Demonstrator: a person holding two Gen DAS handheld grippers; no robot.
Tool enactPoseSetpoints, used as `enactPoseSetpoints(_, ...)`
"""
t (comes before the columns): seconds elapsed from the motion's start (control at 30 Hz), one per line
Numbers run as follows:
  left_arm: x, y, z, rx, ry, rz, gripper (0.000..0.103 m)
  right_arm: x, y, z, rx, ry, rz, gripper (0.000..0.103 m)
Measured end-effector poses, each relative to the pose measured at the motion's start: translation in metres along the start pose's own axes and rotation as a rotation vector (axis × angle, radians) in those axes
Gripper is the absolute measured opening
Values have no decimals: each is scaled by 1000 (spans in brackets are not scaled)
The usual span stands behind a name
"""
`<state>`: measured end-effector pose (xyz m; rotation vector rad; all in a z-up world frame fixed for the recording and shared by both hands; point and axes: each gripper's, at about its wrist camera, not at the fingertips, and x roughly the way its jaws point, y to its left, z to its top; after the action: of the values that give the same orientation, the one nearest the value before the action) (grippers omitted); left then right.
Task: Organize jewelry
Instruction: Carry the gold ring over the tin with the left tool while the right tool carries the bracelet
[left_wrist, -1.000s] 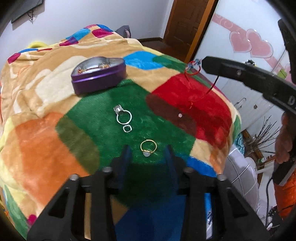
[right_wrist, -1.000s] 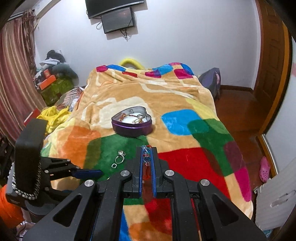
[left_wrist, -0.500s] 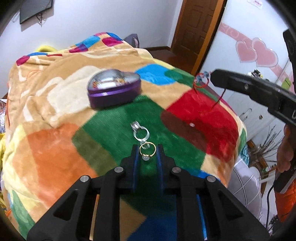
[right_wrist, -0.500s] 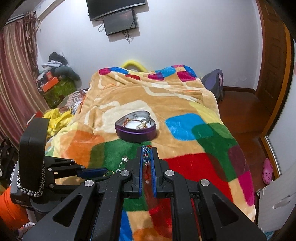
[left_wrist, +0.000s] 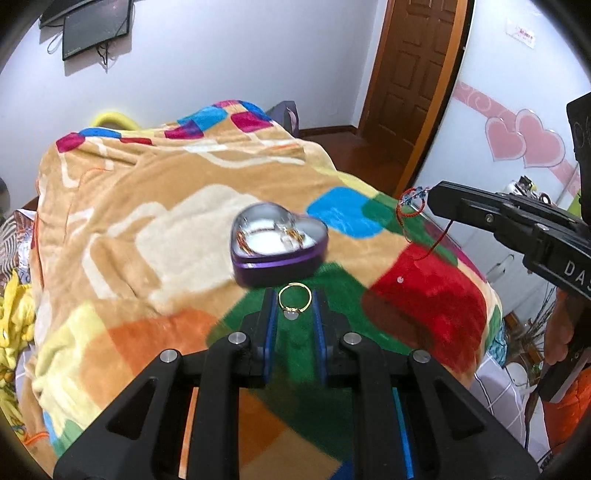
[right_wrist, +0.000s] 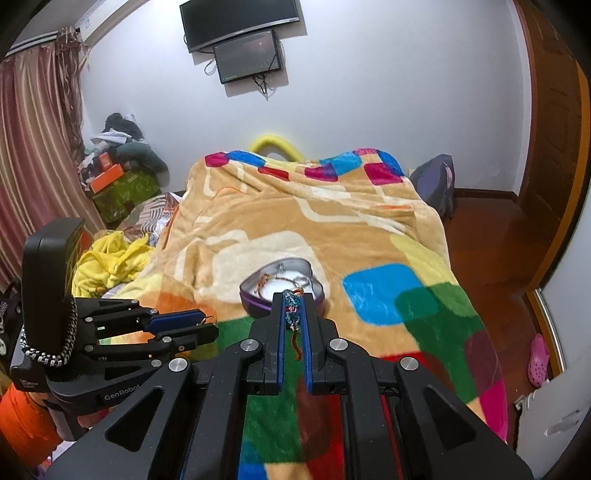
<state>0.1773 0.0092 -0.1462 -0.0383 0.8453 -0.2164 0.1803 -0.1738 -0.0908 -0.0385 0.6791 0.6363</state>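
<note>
Left gripper (left_wrist: 294, 308) is clamped on a gold ring (left_wrist: 294, 300), held above the blanket (left_wrist: 110, 236) just before the heart-shaped tin (left_wrist: 279, 240). Right gripper (right_wrist: 293, 308) is clenched on a beaded red-cord bracelet (right_wrist: 292, 310), seemingly short of the tin; depth unclear.

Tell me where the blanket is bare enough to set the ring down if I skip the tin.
Bare: the tan and cream stretch left of and beyond the heart tin, and the blue square on its right. Crowded: the tin already holds jewelry, and right in front of it the left gripper holds the gold ring, with the right gripper and its bracelet hanging close.
</note>
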Motion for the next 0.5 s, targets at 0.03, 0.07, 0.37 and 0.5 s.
enactPoseSetpoints(0.03, 0, 2, 3, -2, -6, 3, 17, 1, 1, 2, -1, -4, 3, 7)
enactPoseSetpoints(0.07, 0, 4, 5, -4, -11, 4, 17, 3, 2, 5, -2, -7, 8, 7)
enactPoseSetpoints(0.37, 6, 27, 29, -33, -49, 14, 17, 21, 11, 27, -20, -31, 42, 7)
enactPoseSetpoints(0.5, 11, 35, 37, -46, -59, 12, 17, 33, 16, 34, -33, -30, 54, 7)
